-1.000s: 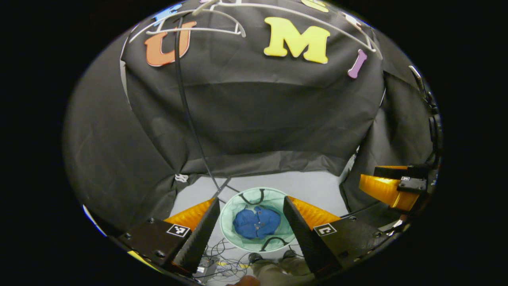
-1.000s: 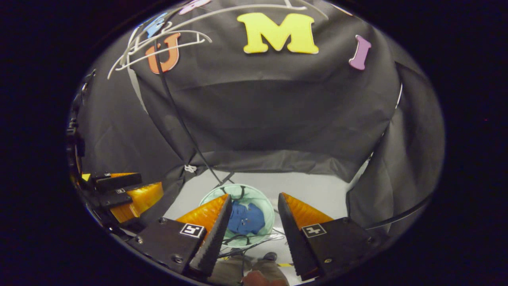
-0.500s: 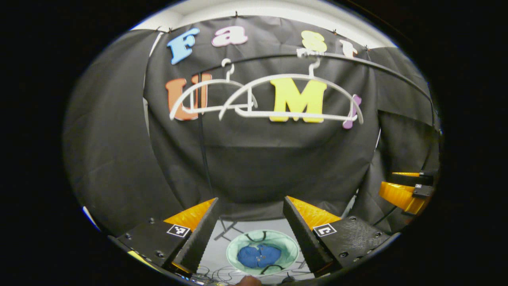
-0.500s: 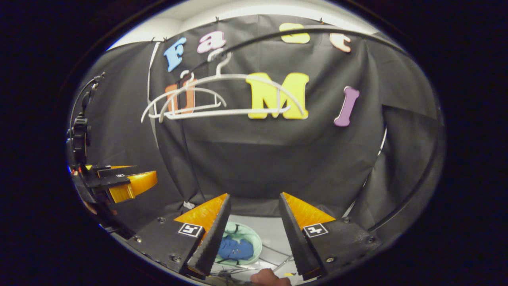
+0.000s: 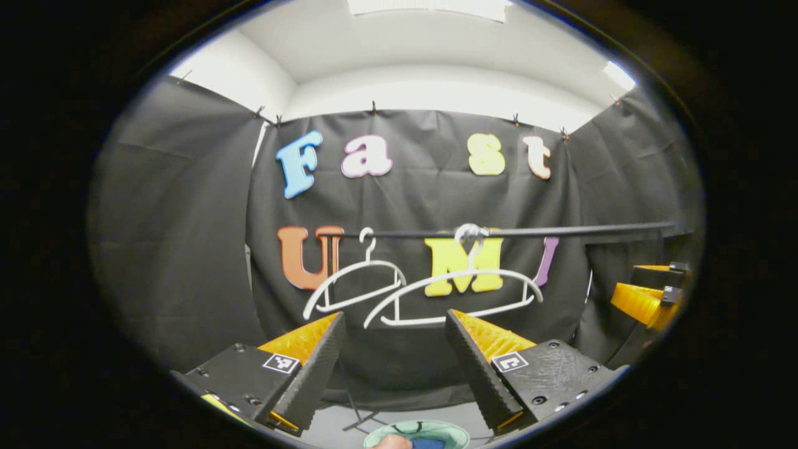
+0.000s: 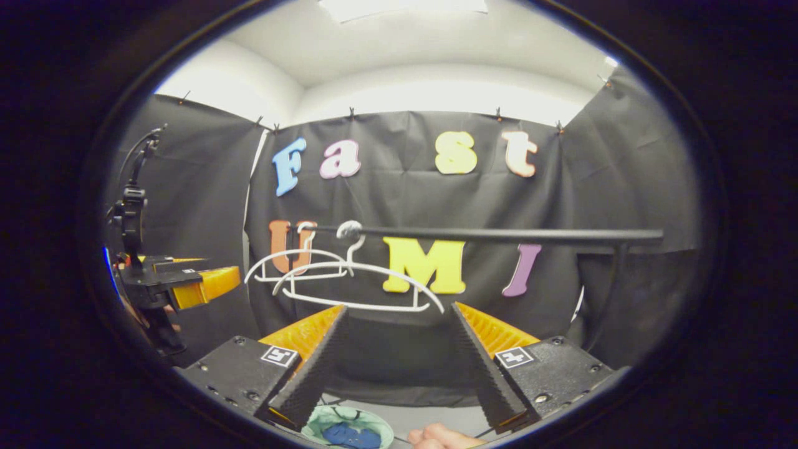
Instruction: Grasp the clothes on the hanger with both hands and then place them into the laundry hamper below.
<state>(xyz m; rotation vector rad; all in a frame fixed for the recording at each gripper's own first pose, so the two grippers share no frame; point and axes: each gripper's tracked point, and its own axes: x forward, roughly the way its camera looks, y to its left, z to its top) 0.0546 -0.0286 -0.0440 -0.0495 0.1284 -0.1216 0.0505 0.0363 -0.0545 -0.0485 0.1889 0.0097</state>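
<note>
Both tools have tilted upward since a second ago. Left tool (image 5: 394,349) and right tool (image 6: 399,343): jaws wide, empty, level with two bare hangers (image 5: 452,293) on the rail (image 6: 499,235). Blue clothes (image 6: 349,435) lie in the laundry hamper (image 6: 318,419), far below.

Black cloth walls (image 5: 174,237) enclose the booth, pinned along the top edge. Above them a white ceiling (image 5: 430,62) carries a bright rectangular light panel (image 6: 399,7). Far below, a strip of pale grey floor (image 6: 430,413) shows near the bottom.
</note>
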